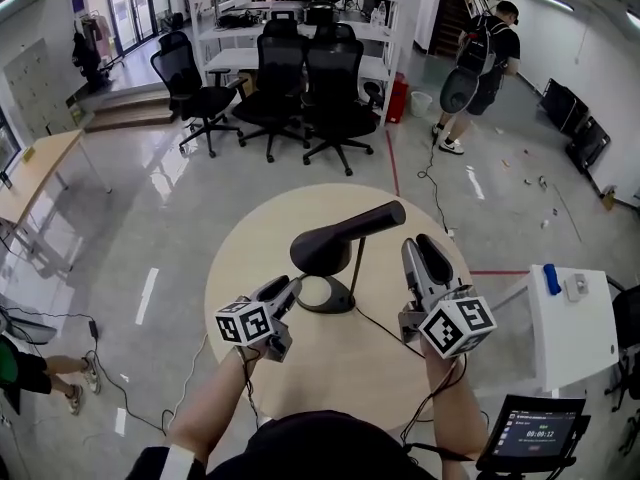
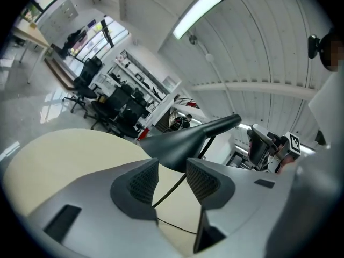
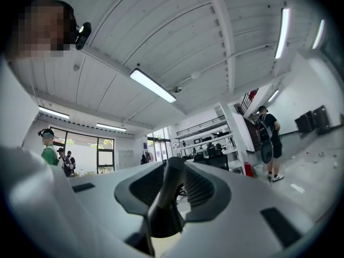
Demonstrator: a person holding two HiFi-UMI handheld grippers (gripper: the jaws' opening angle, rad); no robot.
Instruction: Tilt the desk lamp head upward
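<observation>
A black desk lamp stands on the round beige table [image 1: 340, 368]; its long head [image 1: 345, 236] is tilted, shade end low at the left and rear end raised at the right, above a round base [image 1: 325, 296]. My left gripper [image 1: 287, 290] hovers just left of the base, jaws open, and in its own view [image 2: 169, 184] the lamp head [image 2: 188, 138] lies beyond the gap. My right gripper [image 1: 428, 250] stands right of the lamp's rear end, apart from it. In the right gripper view [image 3: 173, 186] the lamp [image 3: 166, 203] shows end-on through the gap, jaws open.
The lamp's thin cable [image 1: 385, 328] runs over the table toward the right gripper. A white cabinet [image 1: 575, 323] and a tablet [image 1: 535, 433] sit at the right. Black office chairs [image 1: 280, 78] and shelving stand beyond the table; a person [image 1: 480, 68] walks at the far right.
</observation>
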